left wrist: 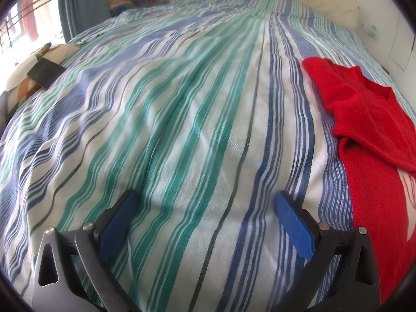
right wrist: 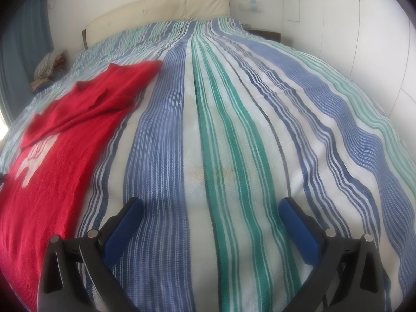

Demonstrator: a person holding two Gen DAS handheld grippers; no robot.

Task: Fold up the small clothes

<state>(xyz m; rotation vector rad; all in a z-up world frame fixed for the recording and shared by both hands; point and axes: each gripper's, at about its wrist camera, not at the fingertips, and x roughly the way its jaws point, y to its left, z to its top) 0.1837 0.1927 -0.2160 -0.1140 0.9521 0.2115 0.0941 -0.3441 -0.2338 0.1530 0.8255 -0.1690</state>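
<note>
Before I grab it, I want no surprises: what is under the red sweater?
The red sweater lies flat on the striped bedspread, its sleeves folded across its body. Whatever might sit beneath the knit is covered from both views.

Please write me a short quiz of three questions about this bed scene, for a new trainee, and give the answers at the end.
1. True or false: the left gripper is shut on the red sweater.
2. Multiple choice: in the right wrist view, the red sweater lies (A) to the left of the right gripper, (B) between its fingers, (C) to the right of it.
3. Fill in: the sweater lies on a ______ bedspread.

Key
1. False: both grippers are open and hold nothing.
2. A
3. striped
</note>
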